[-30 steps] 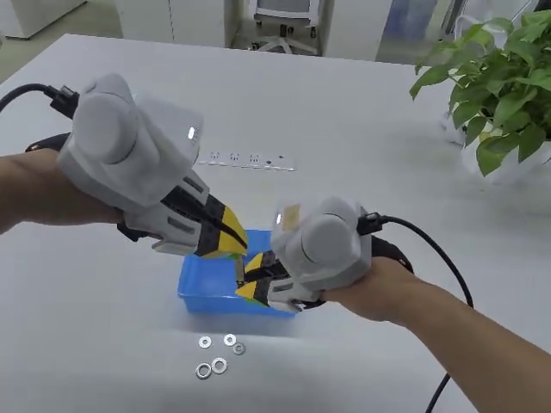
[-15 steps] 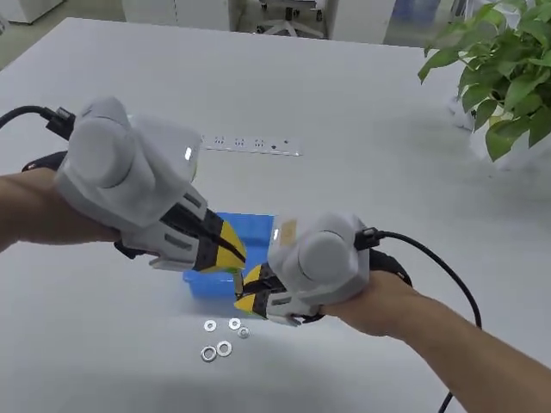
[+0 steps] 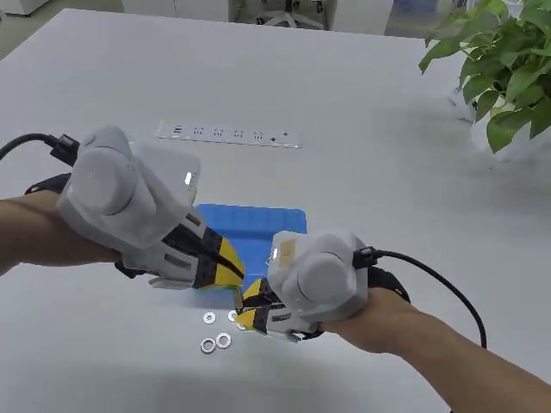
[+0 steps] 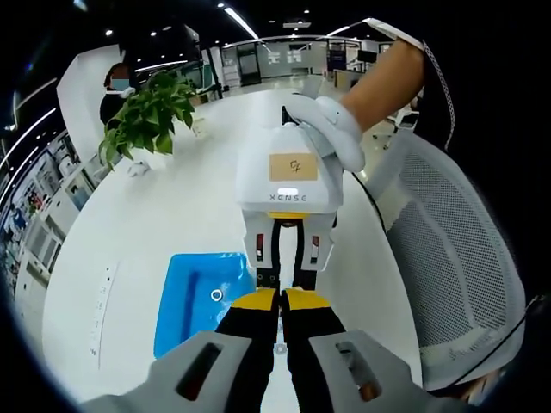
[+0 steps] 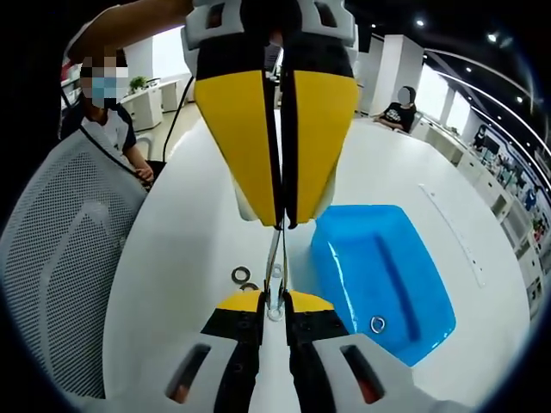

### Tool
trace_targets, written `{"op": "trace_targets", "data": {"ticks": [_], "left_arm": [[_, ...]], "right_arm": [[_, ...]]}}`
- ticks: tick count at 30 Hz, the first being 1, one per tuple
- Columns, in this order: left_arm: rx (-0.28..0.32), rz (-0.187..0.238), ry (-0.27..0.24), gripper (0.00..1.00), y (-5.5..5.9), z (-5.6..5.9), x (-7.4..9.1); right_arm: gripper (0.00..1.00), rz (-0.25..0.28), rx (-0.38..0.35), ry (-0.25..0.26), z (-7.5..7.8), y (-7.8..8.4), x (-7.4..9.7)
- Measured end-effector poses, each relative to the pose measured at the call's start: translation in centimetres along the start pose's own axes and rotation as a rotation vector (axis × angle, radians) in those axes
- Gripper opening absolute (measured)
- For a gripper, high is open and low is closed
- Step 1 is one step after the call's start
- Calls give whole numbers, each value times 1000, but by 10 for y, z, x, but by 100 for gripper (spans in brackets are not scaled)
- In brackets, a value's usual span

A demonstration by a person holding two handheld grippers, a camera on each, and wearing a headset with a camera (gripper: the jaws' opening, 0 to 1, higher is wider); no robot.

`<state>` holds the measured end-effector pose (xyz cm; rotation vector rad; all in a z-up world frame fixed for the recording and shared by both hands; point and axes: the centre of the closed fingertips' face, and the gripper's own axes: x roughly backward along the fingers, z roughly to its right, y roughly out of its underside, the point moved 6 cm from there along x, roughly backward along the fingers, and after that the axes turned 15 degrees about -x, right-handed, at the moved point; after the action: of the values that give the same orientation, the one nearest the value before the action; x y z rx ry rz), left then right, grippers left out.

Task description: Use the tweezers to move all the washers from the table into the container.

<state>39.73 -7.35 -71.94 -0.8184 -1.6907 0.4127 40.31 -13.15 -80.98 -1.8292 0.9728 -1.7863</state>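
My left gripper [image 3: 231, 268] is shut on thin metal tweezers [image 5: 275, 258], whose tines run down between the jaws of my right gripper [image 3: 245, 314]. Those jaws are pinched on the tines near the tips. Both grippers hang just in front of the blue container [image 3: 258, 222], low over several steel washers [image 3: 209, 318] lying loose on the white table. One washer [image 5: 377, 324] lies inside the container. Two more washers [image 5: 241, 275] sit on the table beside the tweezer tips. I cannot tell whether the tips hold a washer.
A white power strip [image 3: 228, 134] lies on the table beyond the container. A potted green plant [image 3: 499, 60] stands at the far right. A white mesh chair [image 5: 60, 284] sits beside the table, and people stand in the background.
Both grippers, with the tweezers, have come back from over the container's front edge toward me and down over the loose washers. The head camera has shifted too.
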Motion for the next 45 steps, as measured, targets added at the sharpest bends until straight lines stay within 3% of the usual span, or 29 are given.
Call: {"op": "trace_targets", "data": {"ticks": [17, 45], "left_arm": [[16, -10, 23, 5, 13, 6, -10], [21, 2, 19, 5, 14, 2, -13]], "right_arm": [[12, -17, -13, -17, 0, 11, -12], [10, -23, -37, -17, 3, 14, -14]]}}
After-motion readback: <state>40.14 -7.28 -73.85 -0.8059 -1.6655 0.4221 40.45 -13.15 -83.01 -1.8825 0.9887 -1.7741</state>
